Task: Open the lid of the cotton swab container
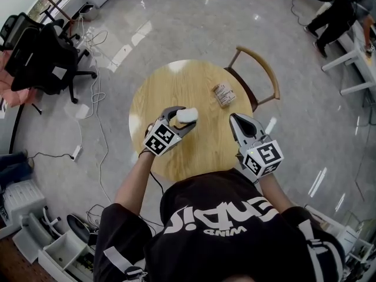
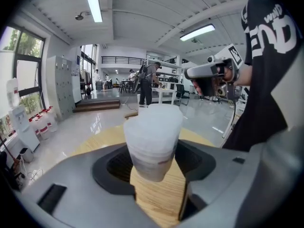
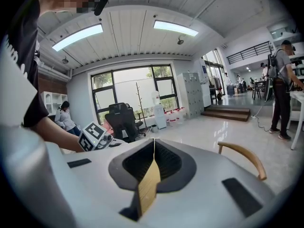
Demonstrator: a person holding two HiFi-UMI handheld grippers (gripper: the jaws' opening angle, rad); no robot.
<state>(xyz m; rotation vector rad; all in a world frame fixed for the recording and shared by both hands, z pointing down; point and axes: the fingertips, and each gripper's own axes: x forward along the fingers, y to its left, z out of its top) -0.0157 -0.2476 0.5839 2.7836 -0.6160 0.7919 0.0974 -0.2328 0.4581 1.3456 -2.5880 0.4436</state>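
A person in a black printed shirt stands at the near edge of a round wooden counter, a hand-held claw in each hand; the left claw pinches the cotton swab container, a frosted white tub, over the near middle of the counter; in the left gripper view the two jaws of the left claw press on the lower sides of the container, with wood grain visible beneath its base; the right claw hovers over the near right part of the counter, well apart from the container; in the right gripper view the jaws of the right claw are pressed together with nothing between them; a small printed packet lies on the far right of the counter, just beside a wooden-backed chair.
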